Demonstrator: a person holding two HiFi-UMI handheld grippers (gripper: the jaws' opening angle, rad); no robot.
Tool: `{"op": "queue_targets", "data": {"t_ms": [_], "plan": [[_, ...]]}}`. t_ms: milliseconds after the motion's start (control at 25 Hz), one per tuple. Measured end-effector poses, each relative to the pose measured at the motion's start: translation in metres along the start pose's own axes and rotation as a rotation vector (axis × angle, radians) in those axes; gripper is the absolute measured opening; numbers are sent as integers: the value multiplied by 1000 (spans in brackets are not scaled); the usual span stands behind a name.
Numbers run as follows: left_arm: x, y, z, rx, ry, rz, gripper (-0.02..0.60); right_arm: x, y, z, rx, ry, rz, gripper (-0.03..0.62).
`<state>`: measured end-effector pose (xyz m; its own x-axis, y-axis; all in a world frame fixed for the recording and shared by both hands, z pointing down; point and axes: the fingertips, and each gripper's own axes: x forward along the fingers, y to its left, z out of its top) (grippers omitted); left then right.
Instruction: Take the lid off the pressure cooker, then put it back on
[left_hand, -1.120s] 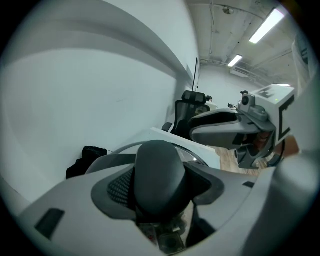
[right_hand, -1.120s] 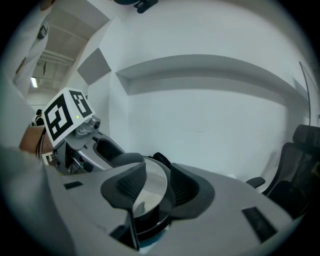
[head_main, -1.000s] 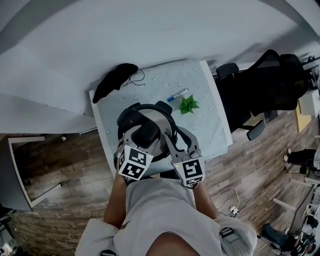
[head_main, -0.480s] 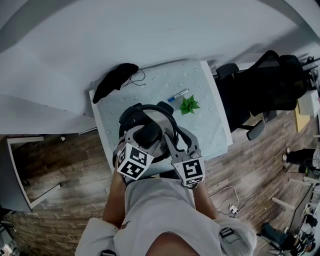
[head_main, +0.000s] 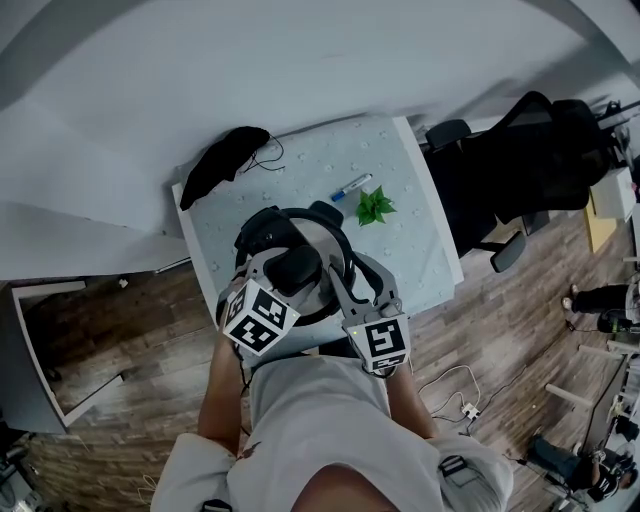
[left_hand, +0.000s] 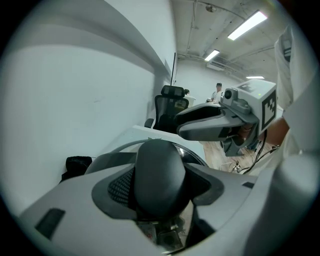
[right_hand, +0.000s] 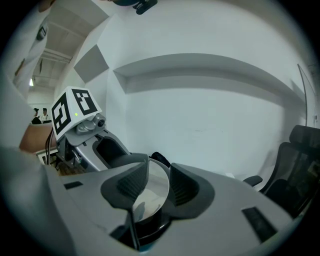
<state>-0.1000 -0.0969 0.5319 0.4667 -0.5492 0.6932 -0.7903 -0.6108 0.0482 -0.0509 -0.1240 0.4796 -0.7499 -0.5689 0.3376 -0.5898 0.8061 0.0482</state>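
The pressure cooker (head_main: 338, 240) stands on the light table (head_main: 400, 170) with its shiny lid (head_main: 322, 238) on. My left gripper (head_main: 287, 270) is shut on the lid's black top handle (left_hand: 160, 175), which fills the space between the pads; its jaws have just been closing on it. At the cooker's near right side, my right gripper (head_main: 338, 283) straddles the edge. In the right gripper view its pads (right_hand: 182, 187) flank the shiny lid surface (right_hand: 152, 187) and pinch a dark edge part (right_hand: 145, 227) low between them.
A black cloth (head_main: 225, 160) lies at the table's far left corner. A blue marker pen (head_main: 352, 186) and a small green plant (head_main: 376, 207) sit behind the cooker. A black office chair (head_main: 530, 170) stands to the right of the table, on wooden floor.
My left gripper has rolled on the handle, and its marker cube now sits a little further left. The right gripper and the cooker have stayed where they were.
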Motion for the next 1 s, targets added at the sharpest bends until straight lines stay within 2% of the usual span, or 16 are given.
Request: {"op": "queue_targets", "data": {"t_ms": [560,1000], "plan": [[-1,-3,1,98,10,-96,279,-5,10,-1,-1,9,-18,155],[-2,-5,4,126,22,-120,278,-18,10,-2,5,12,-70,154]]}}
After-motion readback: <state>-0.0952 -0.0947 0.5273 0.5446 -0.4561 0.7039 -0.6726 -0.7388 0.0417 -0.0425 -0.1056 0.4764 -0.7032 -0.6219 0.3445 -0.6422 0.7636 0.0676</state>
